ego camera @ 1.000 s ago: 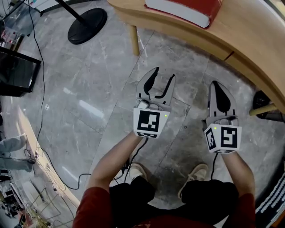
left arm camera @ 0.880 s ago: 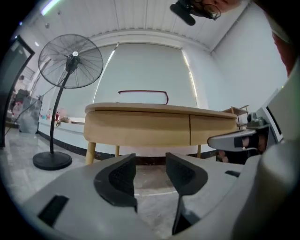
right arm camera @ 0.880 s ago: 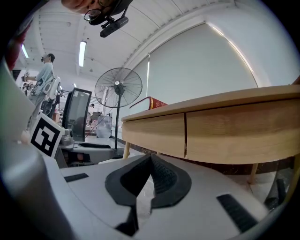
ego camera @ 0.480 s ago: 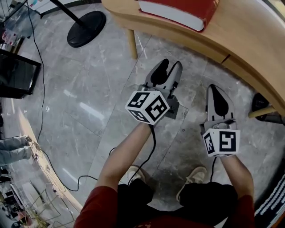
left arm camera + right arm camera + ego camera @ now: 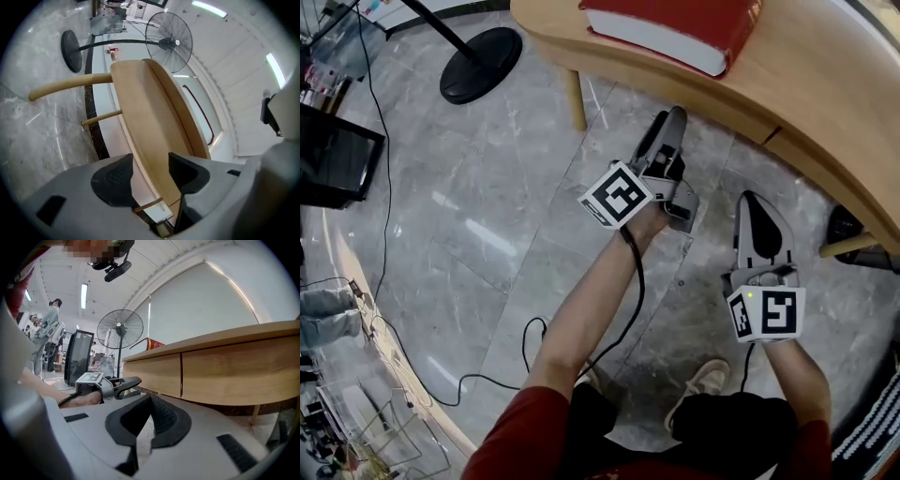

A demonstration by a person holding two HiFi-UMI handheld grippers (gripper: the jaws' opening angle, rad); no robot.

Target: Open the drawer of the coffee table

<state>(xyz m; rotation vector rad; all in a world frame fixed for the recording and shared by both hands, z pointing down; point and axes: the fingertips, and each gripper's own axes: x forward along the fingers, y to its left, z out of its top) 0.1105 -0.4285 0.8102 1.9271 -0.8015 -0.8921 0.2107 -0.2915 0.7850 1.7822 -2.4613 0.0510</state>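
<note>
Left gripper (image 5: 673, 120) rolled sideways toward the coffee table (image 5: 825, 84), jaws just opened wide, nothing gripped. Right gripper (image 5: 757, 202) sat further back from it, jaws together, empty.

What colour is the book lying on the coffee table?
Red cover, white page edges; the book shows best in the head view.

Matt wooden coffee table (image 5: 825, 80), glossy stone floor (image 5: 487, 197)
</note>
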